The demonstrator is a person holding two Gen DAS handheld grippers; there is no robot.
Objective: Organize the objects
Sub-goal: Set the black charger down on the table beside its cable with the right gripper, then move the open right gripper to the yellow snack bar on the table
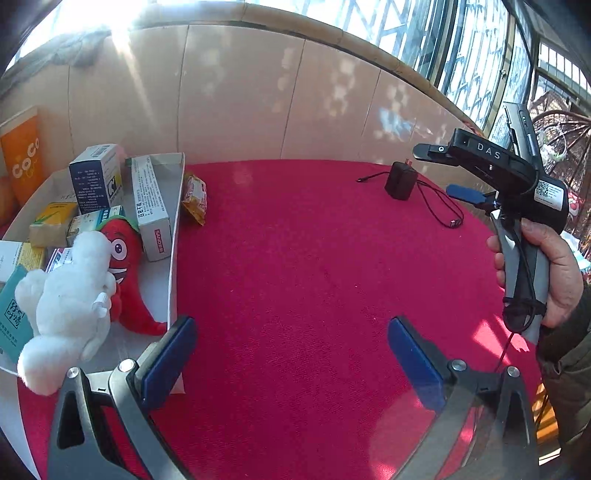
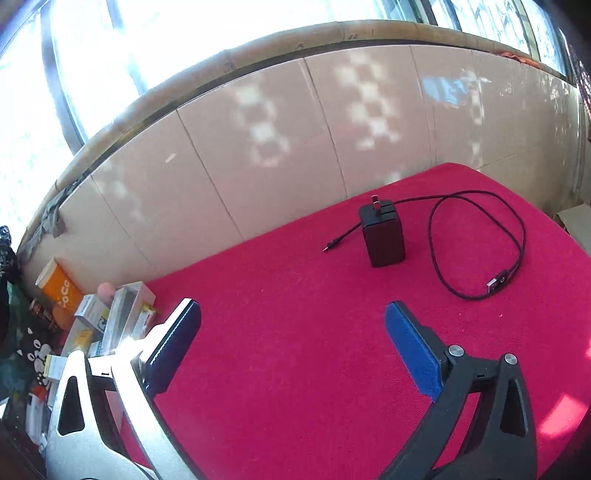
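Charger [image 2: 383,236] stands upright near the far edge of the red counter [image 2: 295,332], its black cable [image 2: 517,236] looped beside it. Toys and boxes fill the white tray [image 1: 173,258] at the left edge. Both claws, left [image 1: 291,354] and right [image 2: 293,339], gape apart, empty.

Left gripper [image 1: 291,354] gapes empty over red cloth [image 1: 295,277]; white box [image 1: 173,236] holds plush toys [image 1: 66,306]

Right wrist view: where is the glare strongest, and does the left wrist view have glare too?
Right wrist view: window blown out white, glint on the silver tool arm. Left wrist view: sun flare at top left washes the wall; both bend straight lines.
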